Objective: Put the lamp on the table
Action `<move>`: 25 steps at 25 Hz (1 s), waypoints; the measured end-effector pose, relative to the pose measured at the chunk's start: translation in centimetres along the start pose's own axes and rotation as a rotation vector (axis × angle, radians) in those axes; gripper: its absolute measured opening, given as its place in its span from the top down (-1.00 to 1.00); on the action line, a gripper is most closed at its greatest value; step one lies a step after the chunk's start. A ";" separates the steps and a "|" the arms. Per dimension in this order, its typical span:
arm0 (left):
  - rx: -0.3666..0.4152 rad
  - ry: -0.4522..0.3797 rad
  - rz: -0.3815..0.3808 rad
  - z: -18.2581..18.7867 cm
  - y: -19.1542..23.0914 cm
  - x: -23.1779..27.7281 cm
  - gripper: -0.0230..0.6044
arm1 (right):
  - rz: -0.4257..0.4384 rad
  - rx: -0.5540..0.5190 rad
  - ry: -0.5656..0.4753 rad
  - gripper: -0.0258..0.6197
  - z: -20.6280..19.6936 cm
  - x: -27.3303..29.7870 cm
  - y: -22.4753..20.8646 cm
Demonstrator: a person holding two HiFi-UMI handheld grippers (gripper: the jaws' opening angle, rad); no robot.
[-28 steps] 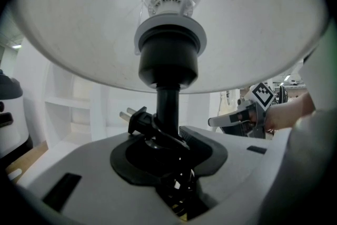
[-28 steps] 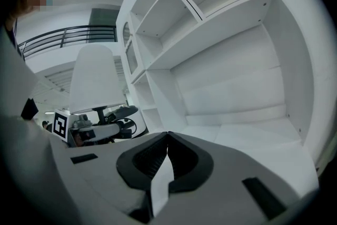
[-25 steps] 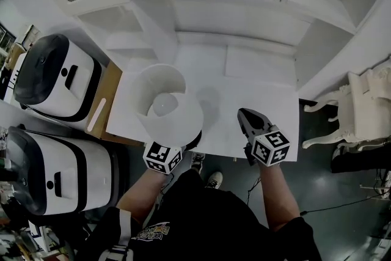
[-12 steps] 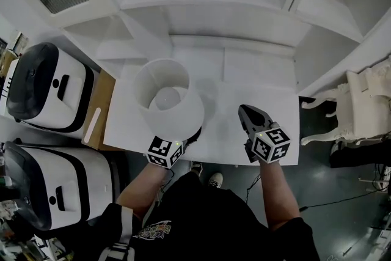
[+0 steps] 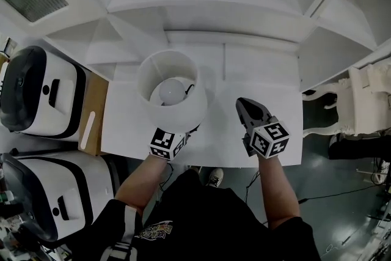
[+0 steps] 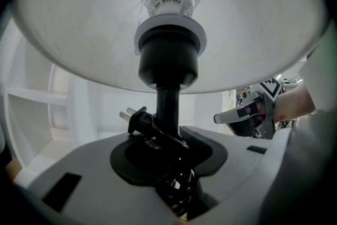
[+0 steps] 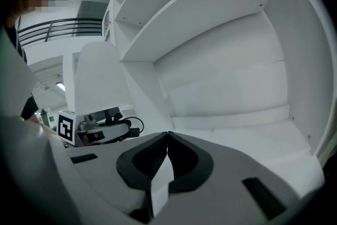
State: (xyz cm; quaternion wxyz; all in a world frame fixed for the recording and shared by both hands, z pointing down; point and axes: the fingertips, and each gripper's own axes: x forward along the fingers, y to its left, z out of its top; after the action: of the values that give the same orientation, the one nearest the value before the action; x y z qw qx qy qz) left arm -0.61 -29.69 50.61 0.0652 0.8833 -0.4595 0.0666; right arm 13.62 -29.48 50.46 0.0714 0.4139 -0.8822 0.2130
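One lamp [image 5: 171, 96]: upper middle of the head view, its white shade seen from above with the bulb [image 5: 171, 90] inside. It stands upright over the left half of the white table [image 5: 269, 143].
Its stem [image 6: 167, 105]: black, clamped in my left gripper [image 6: 167, 139], whose jaws stand partly apart because the stem fills them.
Why the stem: I judge it the one narrow, firm part. The shade is too wide to grip, and a low hold keeps the lamp upright.
Its plug [image 6: 136, 117] and cord [image 6: 178, 189]: bundled against the stem at the jaws, prongs pointing to frame left, so nothing trails.
Its base: no view shows it, so I cannot tell whether it rests on the table yet.
My right gripper [image 5: 242, 104]: to the lower right of the lamp and apart from it, jaws closed tip to tip on nothing I can make out. I judge it parked clear of the shade.
Left gripper view only: the grip, the plug and the shade's underside, all hidden beneath the shade from the head.
Right gripper view only: the shade side-on at frame left, with white shelves [image 7: 210, 2] above.
Head view only: the table's edges around the lamp.
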 end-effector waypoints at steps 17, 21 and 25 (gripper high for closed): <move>-0.016 0.000 -0.026 -1.9 5.1 6.4 0.48 | -0.055 0.055 0.035 0.84 -0.9 5.5 -3.0; -0.003 -0.002 -0.039 -2.2 5.9 8.1 0.48 | -0.071 0.068 0.044 0.84 -1.3 6.0 -3.7; 0.011 -0.003 -0.040 -2.2 6.7 9.8 0.48 | -0.087 0.083 0.054 0.84 -1.9 6.3 -4.7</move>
State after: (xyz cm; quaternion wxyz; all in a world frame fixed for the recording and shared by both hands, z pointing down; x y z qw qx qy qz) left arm -0.66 -40.94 54.87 0.0607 0.8928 -0.4414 0.0663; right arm 12.99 -35.77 55.54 0.0872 0.4486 -0.8515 0.2570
